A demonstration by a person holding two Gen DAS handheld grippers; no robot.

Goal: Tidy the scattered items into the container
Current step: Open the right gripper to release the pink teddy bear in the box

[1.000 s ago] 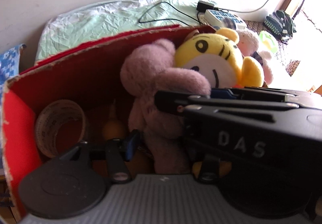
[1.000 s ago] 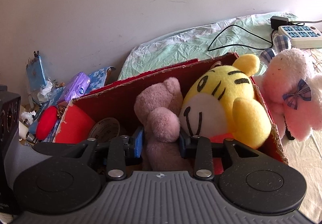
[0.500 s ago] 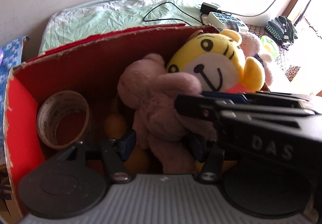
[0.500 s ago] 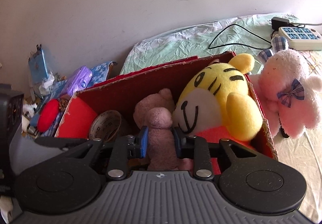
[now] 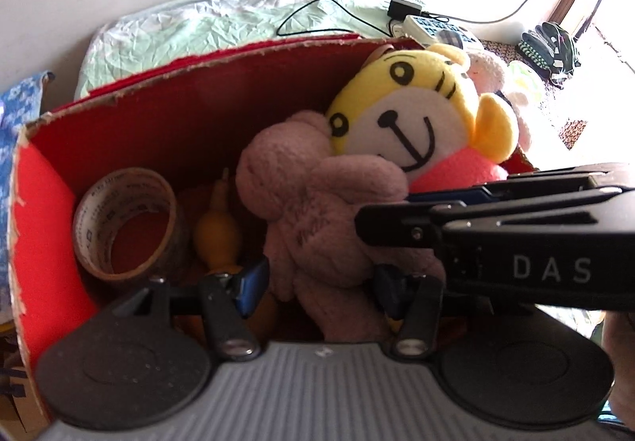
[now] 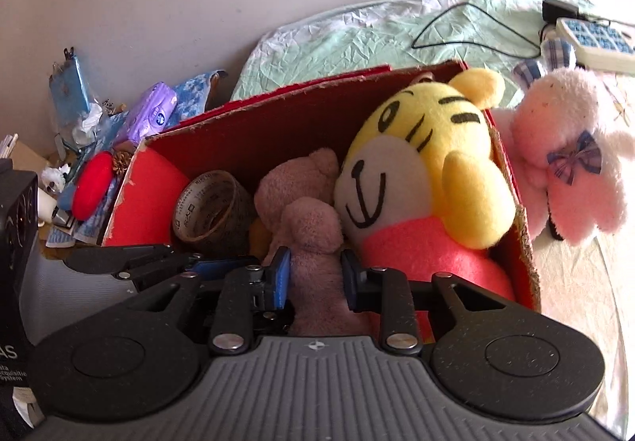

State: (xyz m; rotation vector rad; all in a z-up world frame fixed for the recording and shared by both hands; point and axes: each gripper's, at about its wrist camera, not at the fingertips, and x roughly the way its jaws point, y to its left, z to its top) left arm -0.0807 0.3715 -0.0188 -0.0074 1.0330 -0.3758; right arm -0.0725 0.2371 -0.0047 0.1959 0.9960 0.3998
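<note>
Here, from the left wrist, the left hand-held gripper (image 5: 319, 284) stands partly open astride the pink plush bear (image 5: 317, 211), inside the red cardboard box (image 5: 166, 116) beside a tape roll (image 5: 127, 227). From the right wrist, the right hand-held gripper (image 6: 315, 276) pinches the bear's limb; the yellow tiger plush (image 6: 428, 171) leans alongside.

Bed (image 6: 357, 32), apparently, bearing box (image 6: 278, 119), rabbit (image 6: 571, 147).

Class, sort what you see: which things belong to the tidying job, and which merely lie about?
Job:
- red cardboard box
- mauve plush bear, clamped by right gripper
- yellow plush tiger
- brown tape roll
- pink plush rabbit, outside the box

Lying about:
- white power strip
- purple tissue pack
</note>
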